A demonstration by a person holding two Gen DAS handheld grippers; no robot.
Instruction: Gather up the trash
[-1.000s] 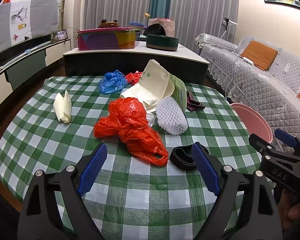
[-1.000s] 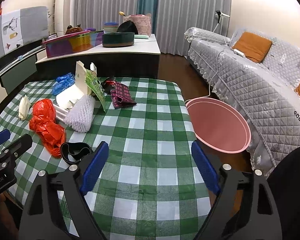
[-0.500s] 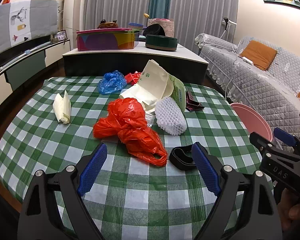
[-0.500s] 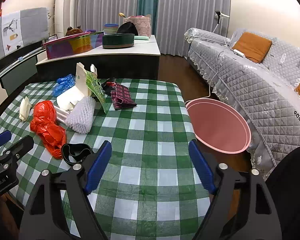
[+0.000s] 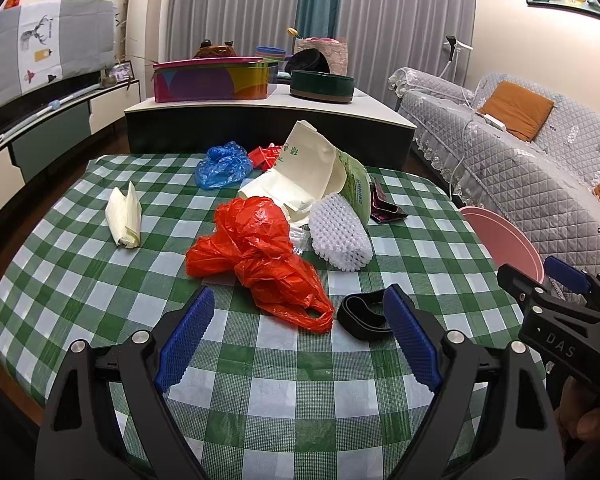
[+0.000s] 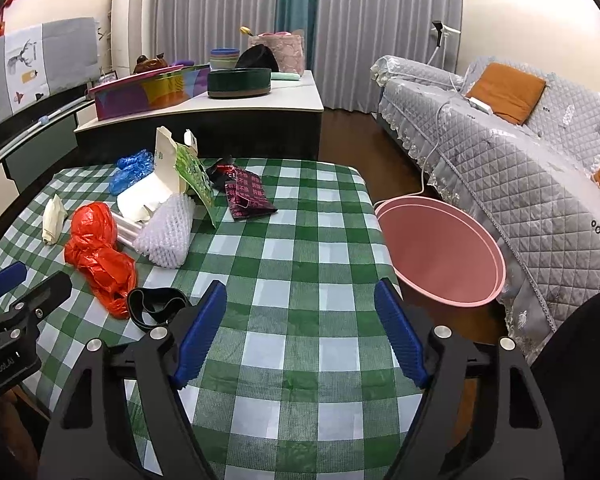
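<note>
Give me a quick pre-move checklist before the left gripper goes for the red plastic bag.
1. Left gripper open and empty: ok.
2. Right gripper open and empty: ok.
3. Red plastic bag lies ahead of the left gripper, nothing on top of it: ok.
4. Bag free of neighbours: not ok, it crowds the white foam netting, and the black band lies close by its handle.
5. Pink bin open beside the table: ok.
6. Anything caught under the bag: cannot tell.

2 wrist views, shared table (image 5: 100,280)
</note>
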